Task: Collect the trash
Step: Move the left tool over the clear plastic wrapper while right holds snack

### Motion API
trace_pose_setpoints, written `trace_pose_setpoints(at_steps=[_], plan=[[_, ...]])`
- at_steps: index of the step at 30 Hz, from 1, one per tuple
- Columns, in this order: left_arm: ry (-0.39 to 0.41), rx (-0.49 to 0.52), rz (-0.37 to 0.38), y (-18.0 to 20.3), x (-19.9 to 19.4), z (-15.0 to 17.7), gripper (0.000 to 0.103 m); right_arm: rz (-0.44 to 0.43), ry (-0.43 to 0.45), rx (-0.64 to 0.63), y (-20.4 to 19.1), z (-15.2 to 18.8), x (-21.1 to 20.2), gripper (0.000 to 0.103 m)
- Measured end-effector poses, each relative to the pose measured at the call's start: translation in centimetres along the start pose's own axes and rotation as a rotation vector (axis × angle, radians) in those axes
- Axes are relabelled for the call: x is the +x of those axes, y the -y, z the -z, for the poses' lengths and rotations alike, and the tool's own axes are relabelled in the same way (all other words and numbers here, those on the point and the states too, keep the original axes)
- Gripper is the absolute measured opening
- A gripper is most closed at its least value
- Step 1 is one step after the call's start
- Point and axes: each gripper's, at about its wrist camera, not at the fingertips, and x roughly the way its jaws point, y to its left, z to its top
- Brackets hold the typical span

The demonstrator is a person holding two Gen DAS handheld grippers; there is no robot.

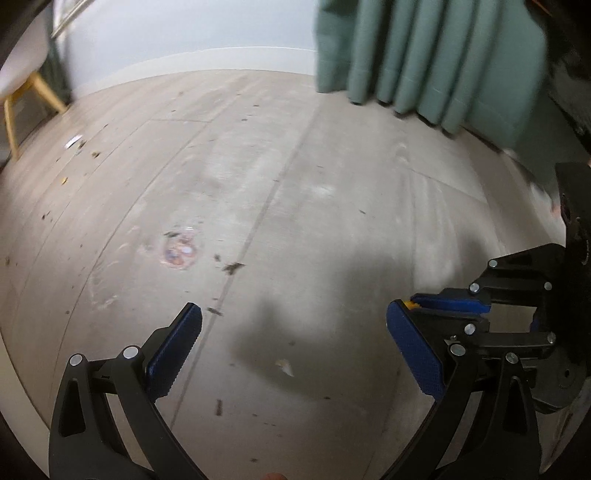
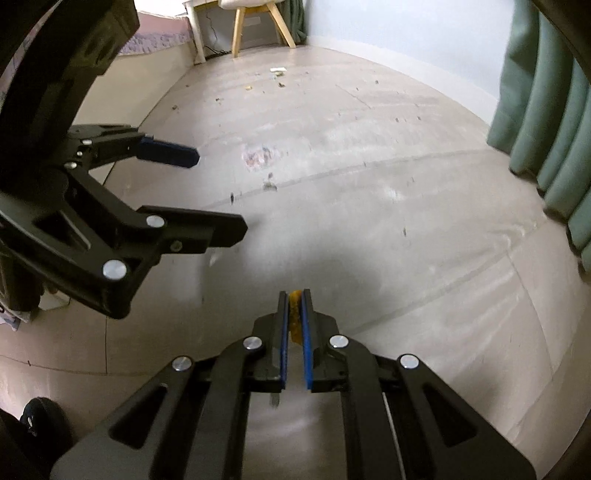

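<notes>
Jaws of right gripper [image 2: 294, 295] pinching yellow scrap [image 2: 294, 314]; left gripper [image 1: 293, 325] spread wide above floor [image 1: 295, 166].

The floor [image 1: 295, 192] is viewed steeply downward from both wrist cameras; stain [image 1: 181, 251] and curtain [image 2: 546, 129] are shared.

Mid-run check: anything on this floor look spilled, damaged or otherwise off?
Yes. A round pinkish stain marks the pale floor, like a dried spill or scuffed finish. Dark crumbs lie scattered beside it, and a white scrap sits near the chair. The right gripper is shut on a yellow scrap.
</notes>
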Motion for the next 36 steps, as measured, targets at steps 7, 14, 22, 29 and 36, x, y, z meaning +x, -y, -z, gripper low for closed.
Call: trace_pose_setpoints(at_steps=[7,14,22,29,36], plan=[[0.019,-0.108,-0.110,-2.9,0.3,-0.4,0.097,-0.005,0.023,-0.038,0.1,-3.2,0.9,0.008],[0.047,-0.168,-0.194,-5.1,1.3,-1.8,0.097,-0.010,0.053,-0.089,-0.4,-6.0,2.5,0.008],[0.068,-0.252,-0.244,-7.1,2.3,-2.7,0.097,0.000,0.069,-0.107,-0.1,-9.0,4.6,0.008],[0.054,-0.324,-0.256,-9.4,3.8,-3.8,0.097,0.011,0.082,-0.163,-0.1,-11.3,6.2,0.008],[0.052,-0.339,-0.242,-10.4,5.2,-4.7,0.097,0.014,0.086,-0.210,0.1,-12.7,7.5,0.008]])
